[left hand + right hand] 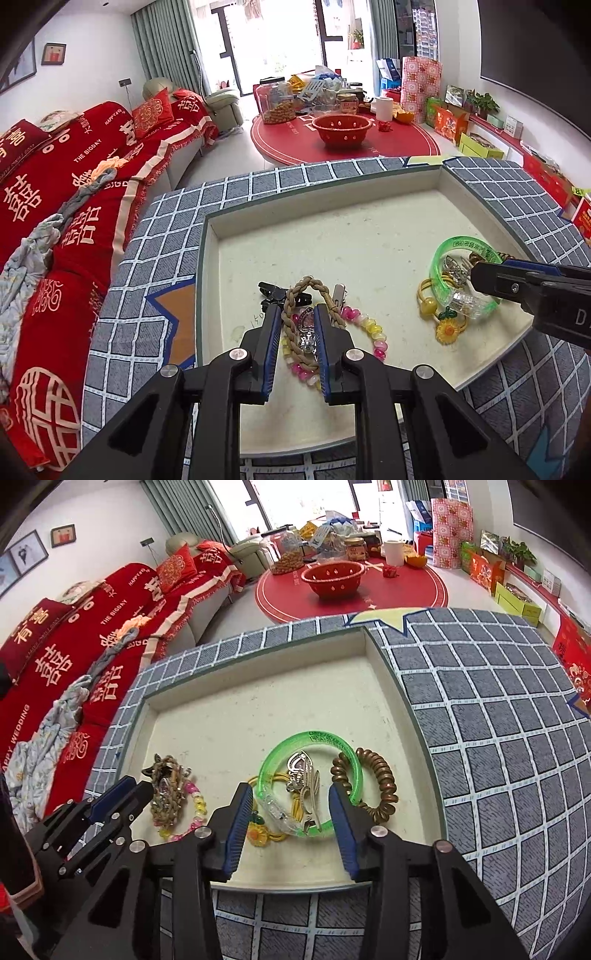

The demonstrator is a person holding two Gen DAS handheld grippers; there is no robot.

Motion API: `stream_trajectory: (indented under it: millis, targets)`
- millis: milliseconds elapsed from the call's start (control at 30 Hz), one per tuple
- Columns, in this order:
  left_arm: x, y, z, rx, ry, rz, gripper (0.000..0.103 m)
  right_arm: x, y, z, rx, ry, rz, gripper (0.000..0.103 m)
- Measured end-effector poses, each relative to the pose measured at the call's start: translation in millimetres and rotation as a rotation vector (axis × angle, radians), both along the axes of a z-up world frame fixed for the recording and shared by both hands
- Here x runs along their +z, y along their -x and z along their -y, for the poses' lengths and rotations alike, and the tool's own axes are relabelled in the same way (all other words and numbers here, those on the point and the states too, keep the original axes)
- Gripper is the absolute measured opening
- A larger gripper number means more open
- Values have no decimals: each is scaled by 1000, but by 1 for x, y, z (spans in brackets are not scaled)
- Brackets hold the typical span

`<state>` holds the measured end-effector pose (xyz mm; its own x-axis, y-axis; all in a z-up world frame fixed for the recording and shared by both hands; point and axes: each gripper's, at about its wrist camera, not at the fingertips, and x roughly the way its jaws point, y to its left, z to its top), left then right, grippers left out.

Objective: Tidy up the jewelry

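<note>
A shallow cream tray [332, 236] holds two heaps of jewelry. My left gripper [297, 310] is shut on a braided rope bracelet [306, 286], which rests on a pink and yellow bead bracelet [373, 328] beside a black clip [273, 293]. My right gripper [290, 790] stands open, its fingers on either side of a green bangle [314, 738] that lies flat on the tray [240, 709]. A silver leaf clip [301, 771] lies inside the bangle. A bronze spiral hair tie [384, 775] is to the right and a yellow sunflower tie [256, 834] to the left.
The tray sits sunk in a grey chequered cloth surface [498, 757]. A red-covered sofa [55, 184] runs along the left. A round red table [406, 144] with a red bowl [341, 127] and jars stands beyond the far edge.
</note>
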<state>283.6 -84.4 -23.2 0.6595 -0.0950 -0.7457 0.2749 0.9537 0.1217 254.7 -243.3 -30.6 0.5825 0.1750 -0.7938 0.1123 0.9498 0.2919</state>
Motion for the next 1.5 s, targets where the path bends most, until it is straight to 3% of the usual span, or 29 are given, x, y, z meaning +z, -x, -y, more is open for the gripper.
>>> stream_trajectory:
  millis: [367, 567, 700, 733, 767, 800, 867, 967, 1033, 1400, 1433, 1467, 1500]
  targets:
    - [18, 22, -7, 12, 23, 24, 32, 11, 29, 1, -21, -3, 19, 52]
    - [22, 43, -14, 25, 36, 28, 32, 15, 51, -1, -19, 3, 28, 64]
    - [22, 61, -19, 30, 59, 27, 34, 17, 68, -5, -19, 15, 32, 66]
    - [23, 65, -20, 30, 60, 26, 43, 17, 72, -4, -20, 14, 32, 67]
    - [23, 69, -21, 34, 60, 25, 84, 16, 77, -4, -23, 13, 32, 69]
    - [25, 75, -23, 50, 62, 40, 103, 16, 81, -4, -25, 14, 31, 70]
    - [30, 88, -29, 60, 77, 84, 103, 16, 88, -5, -32, 18, 32, 71]
    - [30, 98, -32, 47, 93, 61, 103, 16, 99, -5, -42, 35, 34, 72]
    - [30, 105, -35, 51, 104, 52, 103, 16, 107, -5, -47, 44, 32, 80]
    - [24, 139, -47, 93, 127, 33, 103, 18, 145, -16, -64, 114, 71, 84]
    - [23, 141, -47, 95, 126, 34, 103, 18, 148, -16, -71, 111, 77, 85]
    - [23, 144, -48, 97, 126, 34, 103, 18, 150, -17, -75, 111, 80, 97]
    - [22, 147, -49, 98, 125, 35, 103, 19, 154, -17, -80, 111, 87, 103]
